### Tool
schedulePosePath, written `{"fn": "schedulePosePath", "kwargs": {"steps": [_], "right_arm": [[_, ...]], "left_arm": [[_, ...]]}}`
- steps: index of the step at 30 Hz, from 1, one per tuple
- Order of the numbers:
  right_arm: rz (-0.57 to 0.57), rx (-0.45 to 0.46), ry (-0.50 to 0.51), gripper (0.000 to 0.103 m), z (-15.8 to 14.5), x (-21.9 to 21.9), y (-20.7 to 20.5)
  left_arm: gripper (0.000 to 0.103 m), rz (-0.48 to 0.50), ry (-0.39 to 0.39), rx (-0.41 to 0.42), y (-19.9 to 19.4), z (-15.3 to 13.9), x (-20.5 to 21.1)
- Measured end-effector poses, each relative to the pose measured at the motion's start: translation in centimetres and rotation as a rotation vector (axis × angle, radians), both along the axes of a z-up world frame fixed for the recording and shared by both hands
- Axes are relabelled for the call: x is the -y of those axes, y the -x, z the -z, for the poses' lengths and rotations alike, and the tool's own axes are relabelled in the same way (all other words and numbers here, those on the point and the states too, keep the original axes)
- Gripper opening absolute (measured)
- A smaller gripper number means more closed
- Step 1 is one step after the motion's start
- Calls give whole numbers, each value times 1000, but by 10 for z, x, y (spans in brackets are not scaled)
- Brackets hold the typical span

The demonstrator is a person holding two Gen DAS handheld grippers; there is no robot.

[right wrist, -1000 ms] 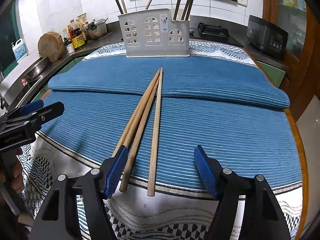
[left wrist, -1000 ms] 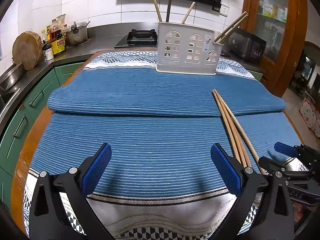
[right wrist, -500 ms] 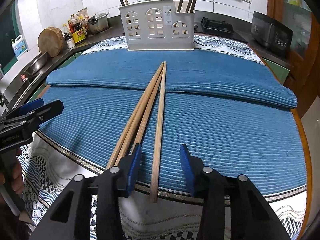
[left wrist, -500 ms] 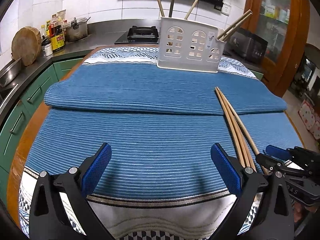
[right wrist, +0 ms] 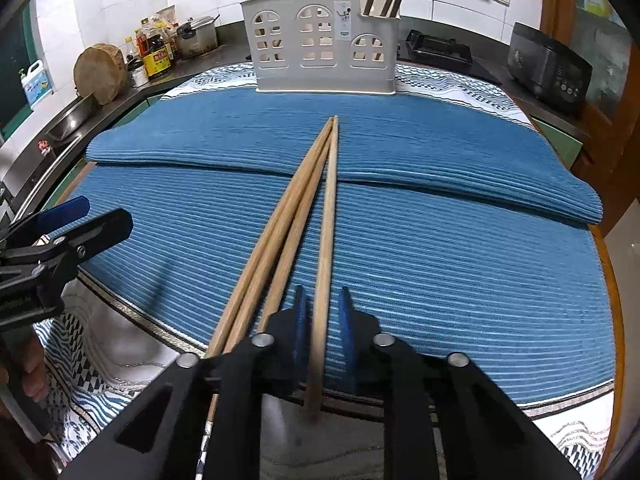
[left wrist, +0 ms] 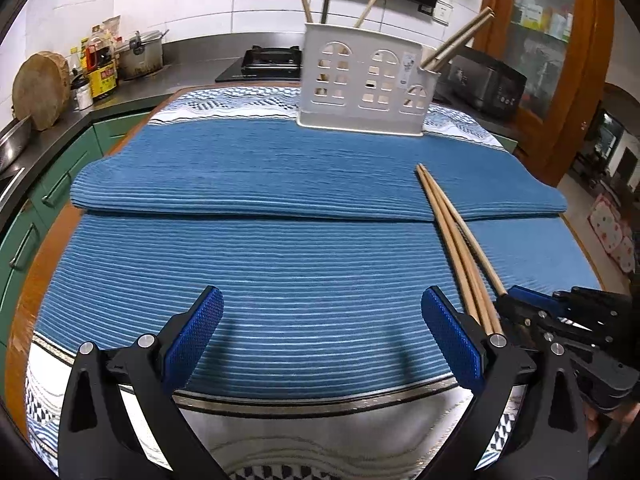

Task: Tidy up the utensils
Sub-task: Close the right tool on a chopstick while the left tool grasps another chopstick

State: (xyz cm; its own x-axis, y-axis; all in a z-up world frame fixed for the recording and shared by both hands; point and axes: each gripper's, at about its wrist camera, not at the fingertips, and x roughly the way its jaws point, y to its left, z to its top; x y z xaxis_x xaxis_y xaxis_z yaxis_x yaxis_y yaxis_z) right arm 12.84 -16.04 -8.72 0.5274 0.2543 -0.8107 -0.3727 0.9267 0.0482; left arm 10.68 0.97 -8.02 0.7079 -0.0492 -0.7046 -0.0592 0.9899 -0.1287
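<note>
Three long wooden chopsticks (right wrist: 304,208) lie on the blue mat, pointing at the white utensil holder (right wrist: 324,40), which has several sticks standing in it. My right gripper (right wrist: 322,320) has its blue pads nearly closed around the rightmost chopstick (right wrist: 329,216), near its end; a narrow gap still shows on each side. The other two sticks lie just left of the left pad. In the left wrist view the chopsticks (left wrist: 452,232) lie at the right, the holder (left wrist: 366,84) at the back. My left gripper (left wrist: 322,332) is open and empty above the mat.
The blue ribbed mat (left wrist: 280,248) is folded, with a raised edge across the middle. A patterned cloth (right wrist: 132,364) hangs at the table's near edge. A counter with a wooden block (left wrist: 38,88), bottles, a pot and a stove runs behind; a black cooker (right wrist: 548,64) stands at the right.
My right gripper has moved forward over the chopsticks' near ends and narrowed from wide open to almost shut around the rightmost one. The left gripper stayed open, shifting slightly.
</note>
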Motion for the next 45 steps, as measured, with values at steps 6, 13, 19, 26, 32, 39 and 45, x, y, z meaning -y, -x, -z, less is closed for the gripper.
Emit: {"fn": "schedulePosePath", "kwargs": {"steps": [6,13,19,26,32,39,45], "right_arm": [[15,0,-10,7,0,8,0],[24,4,-28,7,-3,20,4],[20,5,-47,7,-3,26,9],[20,-1,-74,7,-1,31,10],[23,-6,-92,7,0,34,10],[25,-12,-107,7,0,36,11],[28,-11,-112,7,0,37,12]], "left_arm": [[98,48,6,-23,-3,3,19],[98,78,-1,-67,-11,10,44],[98,88,-53,-100,-18,15,61],[98,90,-96,-135,-25,22,73],[98,103,-111,-147,-30,23,82],[98,60,-140,-170,-35,26,80],[78,22,-104,-155,-36,24,61]]}}
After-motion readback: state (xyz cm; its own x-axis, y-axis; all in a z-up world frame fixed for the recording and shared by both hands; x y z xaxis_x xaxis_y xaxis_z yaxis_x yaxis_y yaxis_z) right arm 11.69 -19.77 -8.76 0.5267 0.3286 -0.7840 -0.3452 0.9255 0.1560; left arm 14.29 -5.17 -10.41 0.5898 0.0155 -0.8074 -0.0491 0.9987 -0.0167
